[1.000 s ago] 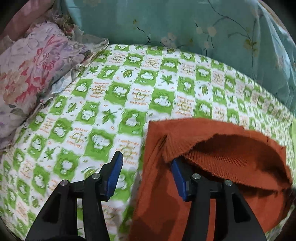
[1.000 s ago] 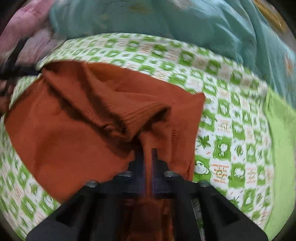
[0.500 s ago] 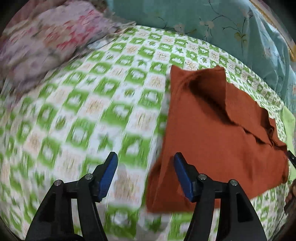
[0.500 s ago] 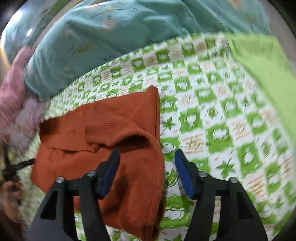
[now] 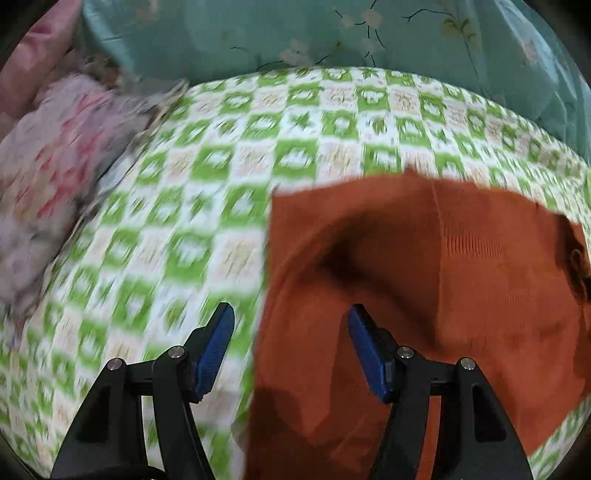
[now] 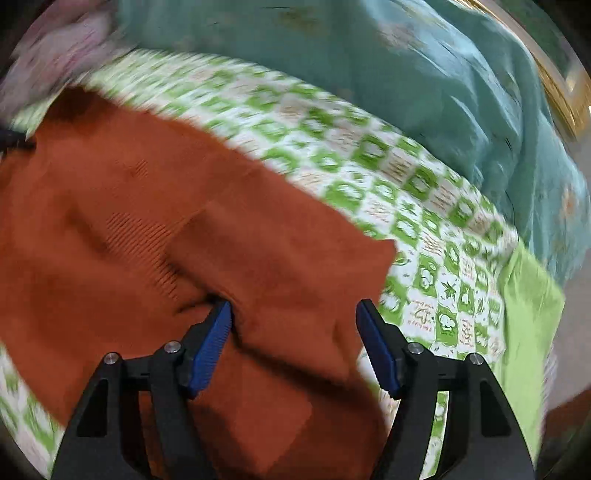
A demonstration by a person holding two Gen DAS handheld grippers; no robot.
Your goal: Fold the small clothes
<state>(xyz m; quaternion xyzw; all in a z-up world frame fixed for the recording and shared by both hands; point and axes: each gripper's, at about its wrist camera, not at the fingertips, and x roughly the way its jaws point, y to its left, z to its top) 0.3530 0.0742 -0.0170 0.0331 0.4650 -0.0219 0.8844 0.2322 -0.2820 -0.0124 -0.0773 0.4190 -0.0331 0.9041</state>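
Observation:
A rust-orange knitted garment (image 5: 461, 280) lies partly folded on a green-and-white checked sheet (image 5: 229, 192). My left gripper (image 5: 290, 339) is open and empty, low over the garment's left edge, its right finger over the cloth. In the right wrist view the garment (image 6: 147, 229) fills the left and middle, with a folded flap on top. My right gripper (image 6: 293, 332) is open and empty, its jaws standing either side of that flap's lower part. Both views are blurred by motion.
A teal floral quilt (image 5: 332, 33) lies bunched along the far side and also shows in the right wrist view (image 6: 424, 81). A pink floral cloth (image 5: 48, 173) is heaped at the left. A plain lime-green cloth (image 6: 528, 332) lies at the sheet's right edge.
My right gripper was shut on the garment a second ago; it has let go and stands open over it. My left gripper stayed open and has swung back low over the garment's left edge.

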